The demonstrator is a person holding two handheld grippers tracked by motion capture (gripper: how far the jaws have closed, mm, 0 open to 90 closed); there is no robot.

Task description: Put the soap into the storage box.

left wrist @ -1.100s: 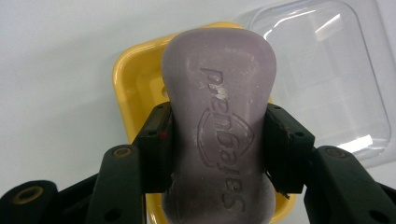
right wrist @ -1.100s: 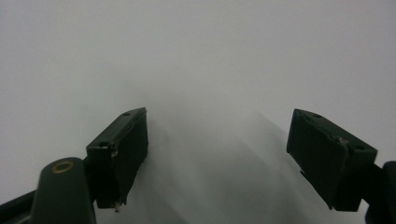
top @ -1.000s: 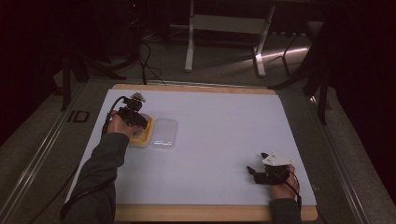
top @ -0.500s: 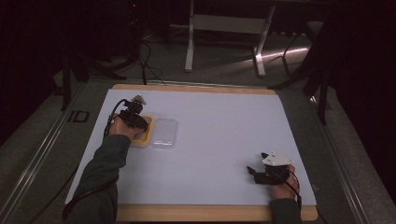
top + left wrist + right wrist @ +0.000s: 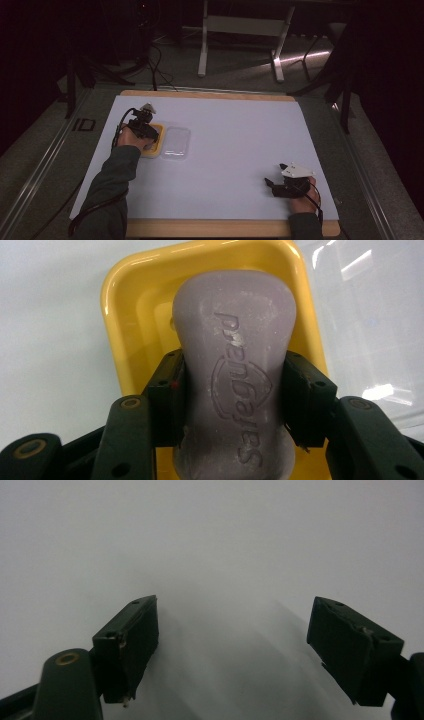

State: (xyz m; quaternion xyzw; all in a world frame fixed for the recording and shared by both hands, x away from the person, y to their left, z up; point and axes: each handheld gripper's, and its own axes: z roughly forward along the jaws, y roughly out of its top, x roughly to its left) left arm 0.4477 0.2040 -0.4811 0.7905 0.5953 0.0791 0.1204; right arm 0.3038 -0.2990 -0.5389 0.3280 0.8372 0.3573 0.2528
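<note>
The yellow dish (image 5: 135, 305) holds a lilac soap bar (image 5: 232, 365), clear lid (image 5: 370, 315) beside it.

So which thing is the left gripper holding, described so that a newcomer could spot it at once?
Start at the white table and go to its left side, where a yellow dish lies beside a clear plastic lid. Over the dish is a pale purple soap bar, clamped at its sides by the left gripper. It alone is purple, with a word and crest pressed into its top.
</note>
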